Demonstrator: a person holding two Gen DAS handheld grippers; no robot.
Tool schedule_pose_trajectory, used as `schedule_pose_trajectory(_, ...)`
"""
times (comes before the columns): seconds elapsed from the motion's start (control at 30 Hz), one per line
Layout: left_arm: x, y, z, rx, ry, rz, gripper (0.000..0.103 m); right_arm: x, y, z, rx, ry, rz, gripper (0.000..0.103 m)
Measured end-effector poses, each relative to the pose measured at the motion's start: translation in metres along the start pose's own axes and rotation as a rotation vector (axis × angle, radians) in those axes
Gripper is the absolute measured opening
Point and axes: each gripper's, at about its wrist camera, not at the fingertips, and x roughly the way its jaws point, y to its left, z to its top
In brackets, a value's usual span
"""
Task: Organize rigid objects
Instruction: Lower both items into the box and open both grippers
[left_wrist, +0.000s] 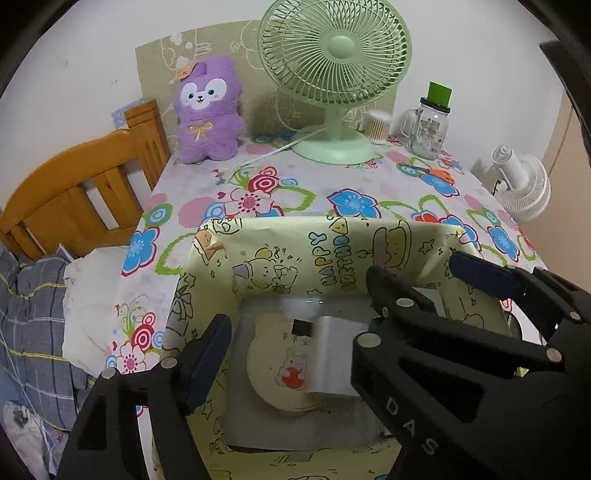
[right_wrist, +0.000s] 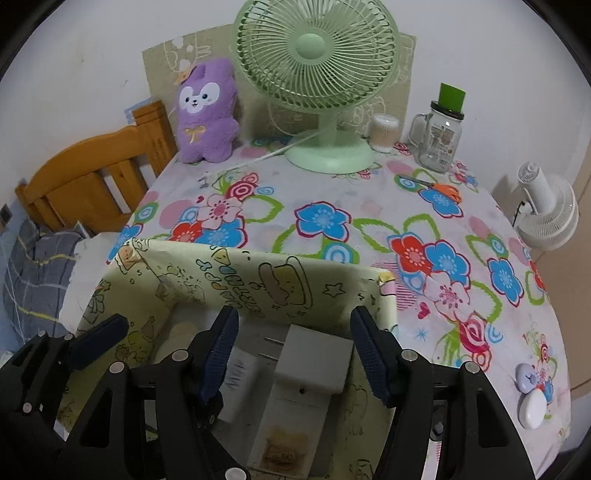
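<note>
Both grippers hang over a pale yellow box (left_wrist: 295, 243) wrapped in cartoon birthday paper, set at the near edge of a flower-print tablecloth (right_wrist: 424, 221).

The left gripper (left_wrist: 332, 306) and the right gripper (right_wrist: 293, 343) are each spread wide, with nothing between the blue pads. Inside the box lie a round cream bear-eared case with a rabbit picture (left_wrist: 280, 373), a translucent white plastic piece (left_wrist: 332, 354) partly across it, and a white rectangular block (right_wrist: 314, 358). These look light, stiff and smooth, likely slippery; the block's 2 flat sides seem the safest hold, the round case its rim. What the white pieces are cannot be made out, and the box floor is largely masked by gripper arms. Orange-handled scissors (right_wrist: 439, 188) and a small white round container (right_wrist: 532, 406) lie loose on the cloth.
</note>
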Motion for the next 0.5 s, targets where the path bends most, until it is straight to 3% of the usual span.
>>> schedule_pose_trajectory(0.1,-0.003,0.0,-0.001,0.0,-0.006,-0.004,0.085,-0.005,0.002,-0.001,-0.009,-0.017,-0.002,0.085)
schedule_pose_trajectory(0.5,-0.03,-0.011,-0.007,0.015,-0.043,-0.013,0.09,-0.033,-0.004,-0.007,-0.002,-0.029,-0.019,0.089)
